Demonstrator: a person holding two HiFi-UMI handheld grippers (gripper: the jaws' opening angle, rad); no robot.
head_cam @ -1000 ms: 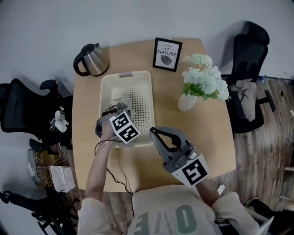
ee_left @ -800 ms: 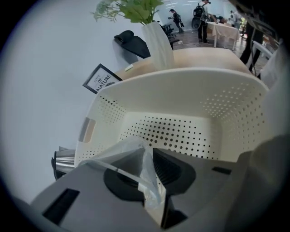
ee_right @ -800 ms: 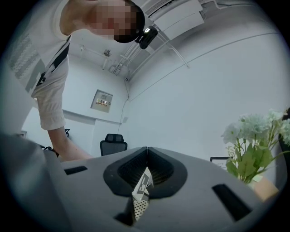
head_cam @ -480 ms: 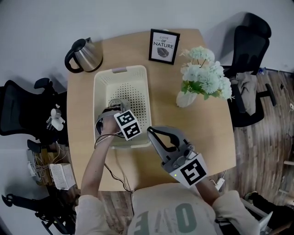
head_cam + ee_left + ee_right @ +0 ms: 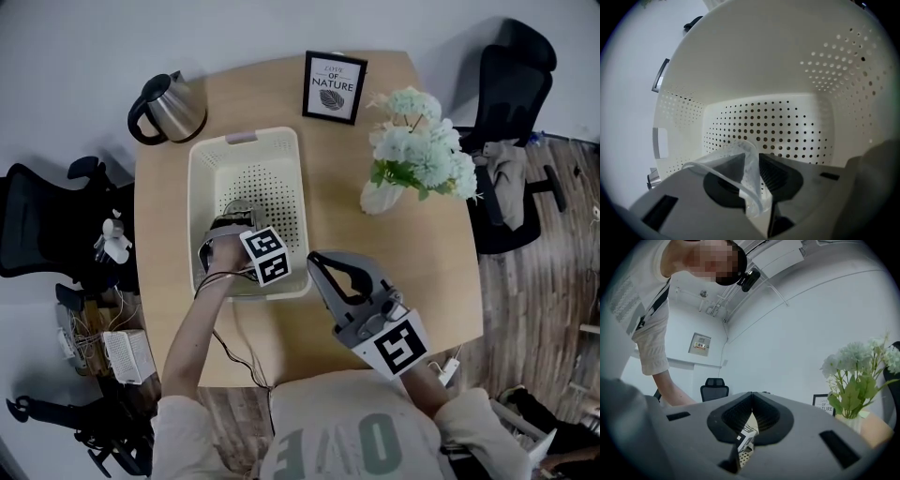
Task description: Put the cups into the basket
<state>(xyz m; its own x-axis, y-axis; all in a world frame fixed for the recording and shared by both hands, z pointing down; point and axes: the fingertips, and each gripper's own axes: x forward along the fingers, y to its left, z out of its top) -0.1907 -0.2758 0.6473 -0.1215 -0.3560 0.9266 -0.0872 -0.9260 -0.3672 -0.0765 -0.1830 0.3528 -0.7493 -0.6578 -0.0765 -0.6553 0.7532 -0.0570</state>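
From where I stand, the basket (image 5: 200, 178) sits on the surface (image 5: 375, 272), left of centre. Kettle (image 5: 173, 108) is behind it at the far left corner, frame (image 5: 334, 86) at the far edge, flowers (image 5: 417, 150) off to the basket's right. Cup (image 5: 749, 161) is inside the basket's near end. My right hand-held gripper (image 5: 314, 257) hangs over the near side, just right of the basket.

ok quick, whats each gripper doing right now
left gripper: jaws just been opening, clear plastic cup wall between them, down in the basket
right gripper: shut, empty
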